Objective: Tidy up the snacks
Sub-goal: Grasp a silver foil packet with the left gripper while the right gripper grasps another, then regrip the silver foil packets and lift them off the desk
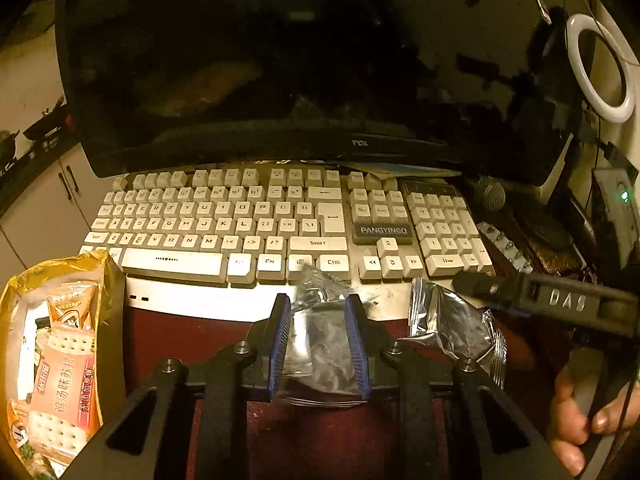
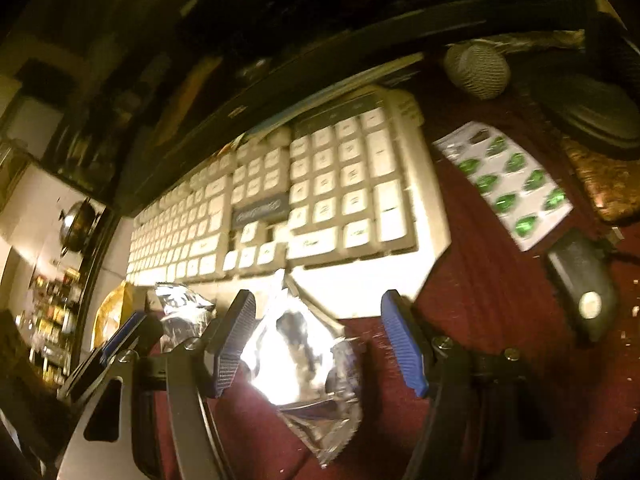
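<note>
Left wrist view: my left gripper point(image 1: 318, 344) is clenched on a silver foil snack packet point(image 1: 320, 354), both blue pads against its sides; its near end is hidden behind the gripper frame. The packet's long axis runs near-to-far, its far tip over the keyboard point(image 1: 248, 224) edge. A second foil packet point(image 1: 456, 326) lies right of it on the red cloth point(image 1: 176, 340). The open gold snack bag point(image 1: 60, 360) at left is cut off by the frame. A hand point(image 1: 580, 416) is partly visible at the lower right.

Right wrist view, blurred: my right gripper point(image 2: 320, 344) stands released around the second packet point(image 2: 304, 360), only its left pad near the foil, open room at right. The packet lies diagonally, far tip touching the keyboard.
</note>
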Motion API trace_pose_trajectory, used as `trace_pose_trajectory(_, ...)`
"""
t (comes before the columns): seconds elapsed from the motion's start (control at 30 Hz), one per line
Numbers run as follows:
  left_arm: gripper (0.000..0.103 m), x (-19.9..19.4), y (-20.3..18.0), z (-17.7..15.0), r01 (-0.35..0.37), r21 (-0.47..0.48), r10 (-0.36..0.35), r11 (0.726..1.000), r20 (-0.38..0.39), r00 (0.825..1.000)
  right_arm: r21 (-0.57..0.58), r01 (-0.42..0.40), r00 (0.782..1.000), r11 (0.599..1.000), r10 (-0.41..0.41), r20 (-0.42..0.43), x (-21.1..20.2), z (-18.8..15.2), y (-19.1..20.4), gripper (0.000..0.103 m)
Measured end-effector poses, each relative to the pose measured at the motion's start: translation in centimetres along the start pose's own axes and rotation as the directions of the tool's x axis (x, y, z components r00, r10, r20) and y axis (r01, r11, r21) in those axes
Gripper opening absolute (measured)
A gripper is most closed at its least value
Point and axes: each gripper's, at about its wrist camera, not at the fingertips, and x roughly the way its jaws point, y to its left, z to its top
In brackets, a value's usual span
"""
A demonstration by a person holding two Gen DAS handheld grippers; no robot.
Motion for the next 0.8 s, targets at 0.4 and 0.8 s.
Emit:
trace_pose_trajectory(0.4,0.051,1.7,3.2,0.3,-0.018,-0.137,0.007,0.99,-0.082,0.997,-0.345,0.071,0.994,0.936,-0.095,-0.054,0.6,-2.5,5.9,0.07)
trace_pose_trajectory(0.8,0.068,1.2,4.6,0.5,-0.017,-0.175,0.004,0.985,-0.077,0.997,-0.534,0.231,0.967,0.813,-0.252,0.035,2.9,-4.3,8.0,0.061)
